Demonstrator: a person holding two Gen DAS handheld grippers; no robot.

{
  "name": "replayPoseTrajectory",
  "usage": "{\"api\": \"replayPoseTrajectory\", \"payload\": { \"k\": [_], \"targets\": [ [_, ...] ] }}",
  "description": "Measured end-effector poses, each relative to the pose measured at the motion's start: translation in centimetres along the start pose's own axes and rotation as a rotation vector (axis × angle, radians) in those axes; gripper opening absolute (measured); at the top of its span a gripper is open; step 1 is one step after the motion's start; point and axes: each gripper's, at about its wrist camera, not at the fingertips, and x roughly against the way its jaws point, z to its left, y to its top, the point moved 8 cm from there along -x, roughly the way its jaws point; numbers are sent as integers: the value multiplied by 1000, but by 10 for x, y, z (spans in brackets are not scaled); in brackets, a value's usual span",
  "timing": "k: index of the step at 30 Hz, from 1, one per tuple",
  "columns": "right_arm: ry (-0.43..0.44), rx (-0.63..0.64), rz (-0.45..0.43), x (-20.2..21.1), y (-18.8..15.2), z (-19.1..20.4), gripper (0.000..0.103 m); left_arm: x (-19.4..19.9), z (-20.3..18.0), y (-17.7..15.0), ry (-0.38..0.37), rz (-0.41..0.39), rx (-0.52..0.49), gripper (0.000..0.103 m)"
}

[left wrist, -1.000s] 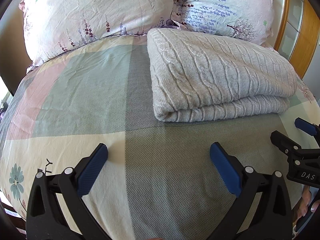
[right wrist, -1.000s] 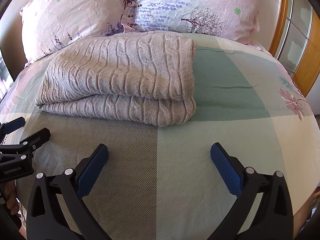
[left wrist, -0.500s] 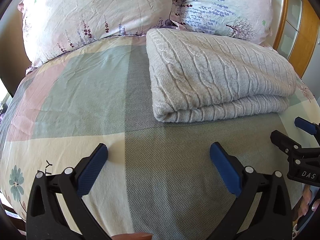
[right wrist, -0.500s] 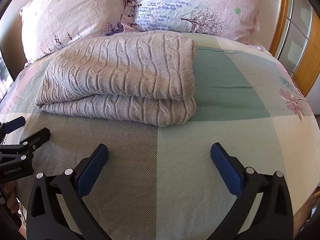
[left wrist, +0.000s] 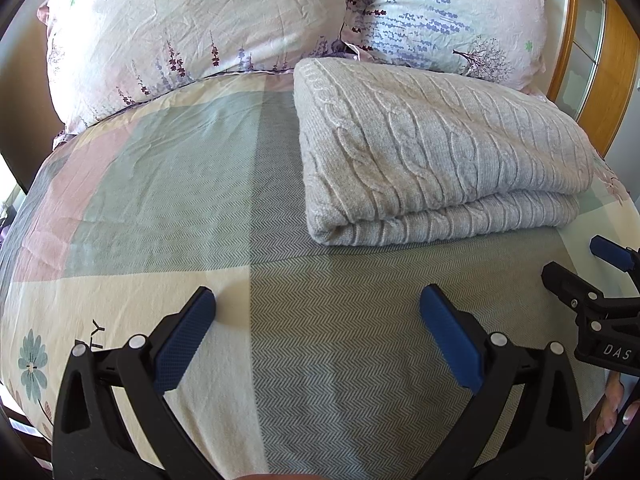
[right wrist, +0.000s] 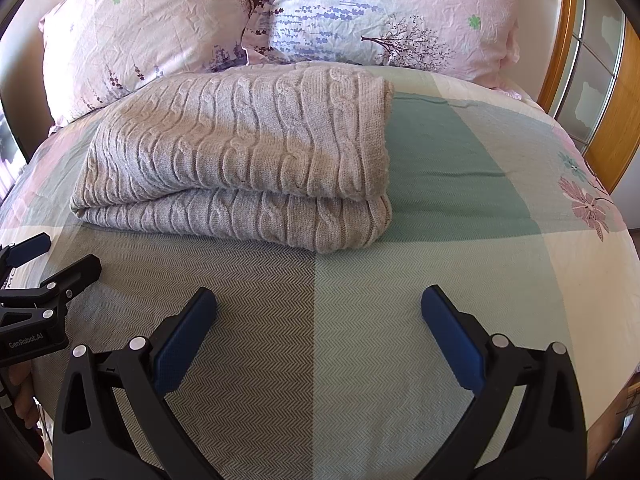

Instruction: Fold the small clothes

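Fingers [left wrist: 188, 340] of both grippers spread wide, holding nothing.

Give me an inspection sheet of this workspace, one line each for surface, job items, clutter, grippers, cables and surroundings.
Surface: bed sheet in pastel patchwork, smooth, with a herringbone panel nearest the cameras.
Job's things: grey cable-knit sweater lying folded on the sheet, its layered edge facing the cameras, far end close to the pillows.
Clutter: nothing seen.
Grippers: left gripper open, empty, short of the sweater; right gripper open, empty, also short of it.
Cables: nothing seen.
Surroundings: two floral pillows at the head; wooden frame with glass panels on the right.
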Motion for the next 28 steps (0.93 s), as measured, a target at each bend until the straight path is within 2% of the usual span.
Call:
{"api": "replayPoseTrajectory", "payload": {
  "k": [28],
  "targets": [
    [0, 0, -5, 1, 0, 1, 102, -1, 1, 0, 9, -3, 10, 101]
  ]
}}
